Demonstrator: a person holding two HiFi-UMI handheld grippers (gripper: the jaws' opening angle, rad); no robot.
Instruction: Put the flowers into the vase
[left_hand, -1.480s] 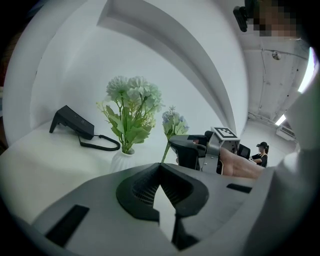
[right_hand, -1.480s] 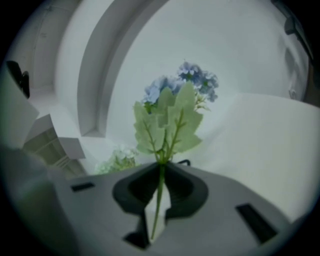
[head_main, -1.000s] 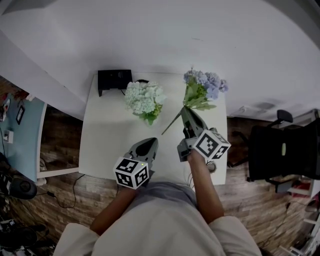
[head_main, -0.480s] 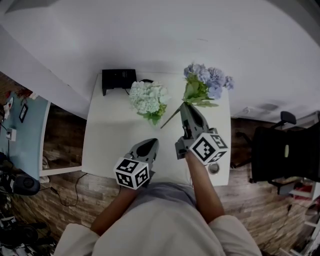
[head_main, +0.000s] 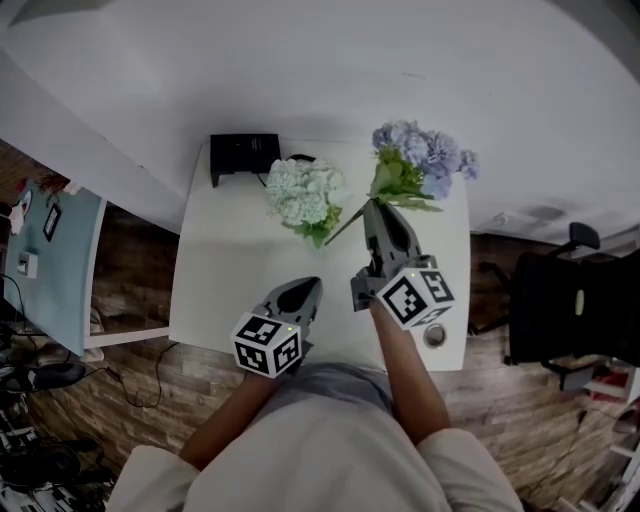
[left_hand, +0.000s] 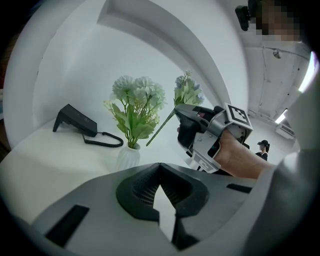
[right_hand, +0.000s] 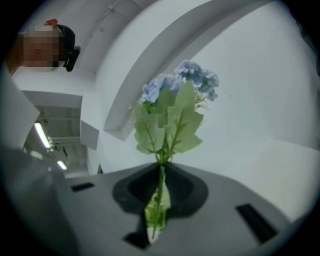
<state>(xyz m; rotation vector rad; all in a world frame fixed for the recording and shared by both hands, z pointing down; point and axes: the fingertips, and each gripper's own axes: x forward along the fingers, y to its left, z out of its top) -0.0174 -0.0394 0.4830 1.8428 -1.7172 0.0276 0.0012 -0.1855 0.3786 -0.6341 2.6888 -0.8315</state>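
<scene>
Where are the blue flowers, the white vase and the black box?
blue flowers (head_main: 428, 155), head view, on the blossoms.
white vase (left_hand: 128, 157), left gripper view, on its body.
black box (head_main: 245, 153), head view, on its top.

Flowers: two, white bunch (head_main: 303, 192) and blue bunch (head_main: 425, 155). Vase (left_hand: 128, 156): one. Two held tools: left gripper (head_main: 308, 286), right gripper (head_main: 375, 208). Black device (head_main: 245, 155): one. Counter (head_main: 225, 270): one. Chair (head_main: 570, 305): one.

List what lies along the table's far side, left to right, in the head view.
black device → pale green flowers → blue flowers, their stem clamped in the right gripper
</scene>
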